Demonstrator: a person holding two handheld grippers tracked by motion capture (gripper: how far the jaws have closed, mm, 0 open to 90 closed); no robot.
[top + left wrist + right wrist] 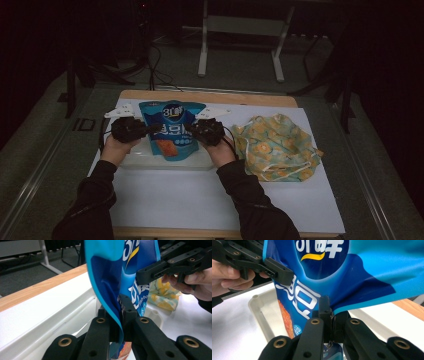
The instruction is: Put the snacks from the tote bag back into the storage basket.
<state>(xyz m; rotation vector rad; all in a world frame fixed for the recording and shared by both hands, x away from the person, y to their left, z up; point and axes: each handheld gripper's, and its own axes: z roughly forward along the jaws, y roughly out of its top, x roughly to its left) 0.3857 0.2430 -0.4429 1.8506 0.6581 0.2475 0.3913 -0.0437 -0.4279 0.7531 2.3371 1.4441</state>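
Note:
A blue snack bag (pixel 171 127) with white lettering and an orange picture hangs upright between the two grippers, above a shallow white tray (pixel 135 161). My left gripper (pixel 150 129) pinches the bag's left edge, jaws closed on the foil (pixel 120 315). My right gripper (pixel 192 129) is shut on the bag's right edge (pixel 331 312). In the left gripper view the right gripper (pixel 145 273) clamps the far side of the bag (pixel 110 270). The right gripper view shows the left gripper (pixel 280 273) holding the bag (pixel 342 272) above the tray (pixel 260 312).
A crumpled teal cloth bag with yellow-orange print (pixel 277 145) lies right of the tray on the white table cover (pixel 200 200). The wooden table edge (pixel 210 96) runs along the back. A white metal stand (pixel 240 30) is on the floor beyond.

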